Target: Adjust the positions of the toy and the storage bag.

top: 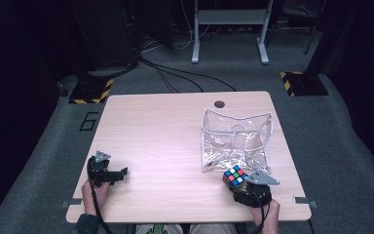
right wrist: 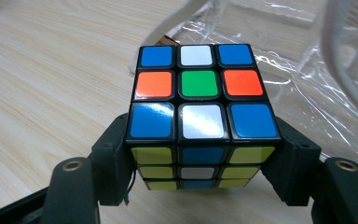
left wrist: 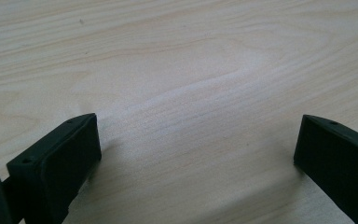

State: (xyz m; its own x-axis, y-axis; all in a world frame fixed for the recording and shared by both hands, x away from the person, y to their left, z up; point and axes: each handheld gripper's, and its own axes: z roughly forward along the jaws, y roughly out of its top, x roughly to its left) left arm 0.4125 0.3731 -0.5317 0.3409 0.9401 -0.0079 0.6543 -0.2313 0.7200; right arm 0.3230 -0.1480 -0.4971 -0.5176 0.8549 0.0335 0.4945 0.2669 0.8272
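A scrambled puzzle cube (right wrist: 203,107) with blue, white, orange and green tiles on top sits between the jaws of my right gripper (right wrist: 200,163), which is shut on its two sides. In the high view the cube (top: 235,175) is at the table's front right, just before the clear plastic bag (top: 236,139), with the right gripper (top: 238,183) behind it. My left gripper (top: 121,173) rests at the front left, pointing right. Its jaws stand wide apart over bare wood, so the left gripper (left wrist: 196,144) is open and holds nothing.
The light wooden table (top: 165,136) has a round cable hole (top: 219,104) near its far edge. The clear bag's white-trimmed rim (right wrist: 354,56) lies just beyond the cube. Cables and a desk frame (top: 229,29) lie on the grey floor beyond the table.
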